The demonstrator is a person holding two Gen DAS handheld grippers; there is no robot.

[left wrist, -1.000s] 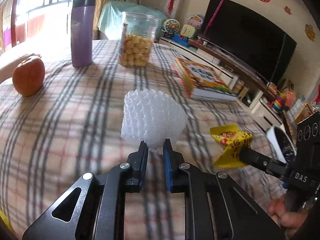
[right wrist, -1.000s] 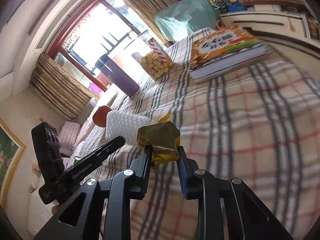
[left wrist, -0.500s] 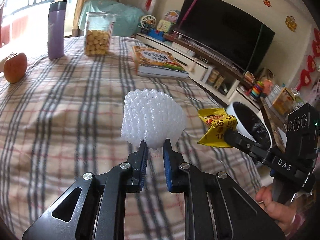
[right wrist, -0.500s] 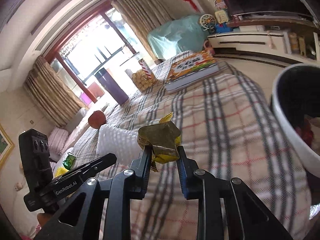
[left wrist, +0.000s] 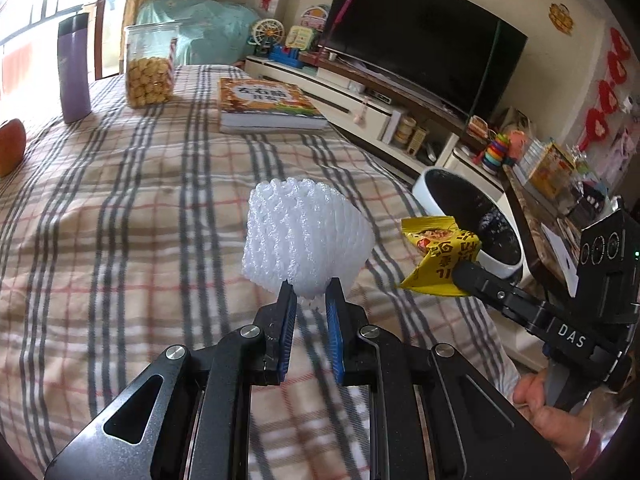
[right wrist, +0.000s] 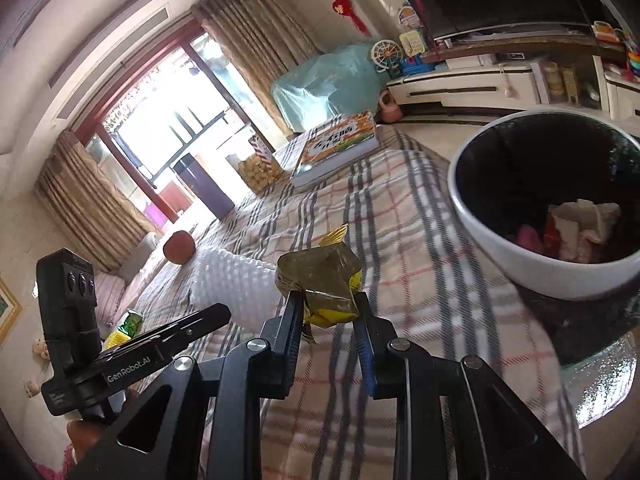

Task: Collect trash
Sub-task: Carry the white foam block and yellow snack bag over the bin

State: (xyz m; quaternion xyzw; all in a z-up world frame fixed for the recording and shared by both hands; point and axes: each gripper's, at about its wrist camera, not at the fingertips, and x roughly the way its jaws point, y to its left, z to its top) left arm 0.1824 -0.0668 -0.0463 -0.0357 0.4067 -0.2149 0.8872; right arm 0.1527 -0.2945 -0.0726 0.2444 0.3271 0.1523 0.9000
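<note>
My left gripper point(left wrist: 311, 288) is shut on a white foam fruit net point(left wrist: 304, 236), held up above the plaid tablecloth. To its right, my right gripper point(right wrist: 327, 307) is shut on a crumpled yellow snack wrapper point(right wrist: 322, 282); the same yellow snack wrapper point(left wrist: 440, 258) shows in the left wrist view. A white trash bin point(right wrist: 560, 272) with a dark liner stands just past the table's edge on the right, with paper scraps inside. In the left wrist view the trash bin point(left wrist: 424, 188) lies behind the wrapper. The foam net point(right wrist: 236, 284) sits left of the wrapper in the right wrist view.
On the plaid table point(left wrist: 120, 240) stand a purple tumbler point(left wrist: 74, 68), a jar of round snacks point(left wrist: 150, 68), a thick book point(left wrist: 268, 104) and an apple point(left wrist: 10, 146). A green and yellow wrapper point(right wrist: 124, 326) lies at the left. A TV cabinet point(left wrist: 360, 96) lines the far wall.
Both grippers have carried their loads to the right across the table toward the trash bin, which now shows large in the right wrist view. Neither grip has altered.
</note>
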